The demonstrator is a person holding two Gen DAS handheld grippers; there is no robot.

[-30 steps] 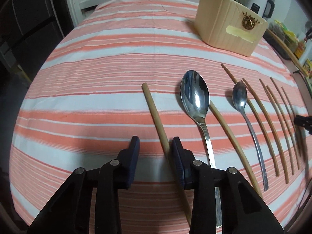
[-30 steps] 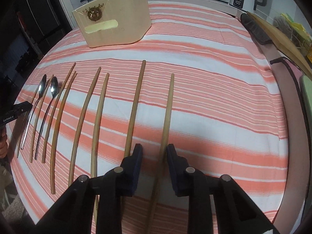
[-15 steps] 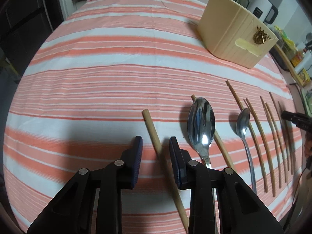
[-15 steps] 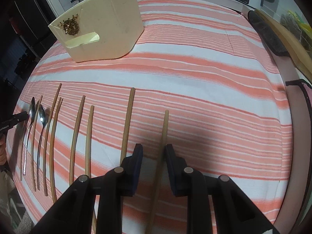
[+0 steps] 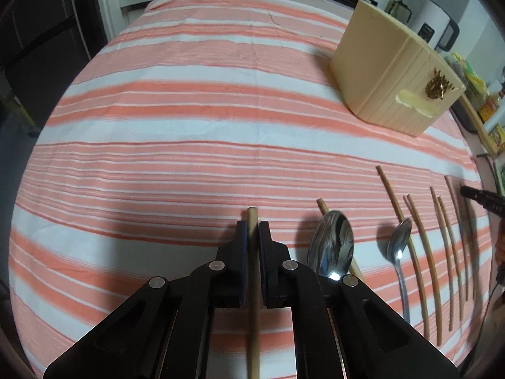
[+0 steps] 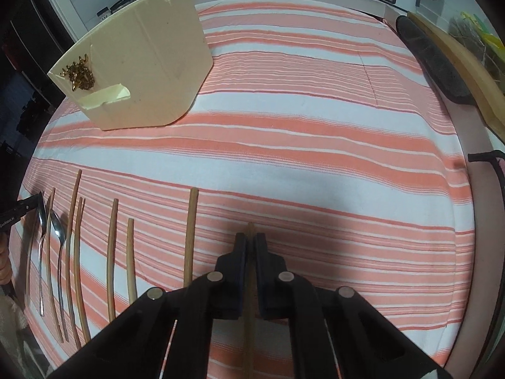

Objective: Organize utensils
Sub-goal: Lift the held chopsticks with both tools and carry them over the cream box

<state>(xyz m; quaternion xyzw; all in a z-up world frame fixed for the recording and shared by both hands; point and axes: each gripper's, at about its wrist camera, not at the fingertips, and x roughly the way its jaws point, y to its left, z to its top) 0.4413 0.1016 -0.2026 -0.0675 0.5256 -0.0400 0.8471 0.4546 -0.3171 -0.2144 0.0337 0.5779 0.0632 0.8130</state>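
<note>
The left gripper (image 5: 251, 232) is pinched tight on the outermost chopstick (image 5: 252, 218), whose tip pokes just past the pads. The right gripper (image 6: 251, 243) is pinching the end chopstick (image 6: 251, 228) of its own row the same way. The cream holder (image 5: 391, 72) stands well ahead of both claws, off to the right of the left one and left of the right one. To lift cleanly, I would raise each stick straight up before swinging, so the 2 spoons (image 5: 331, 246) and neighbouring chopsticks (image 6: 190, 237) beside the claws stay undisturbed on the striped cloth (image 5: 189, 145).
</note>
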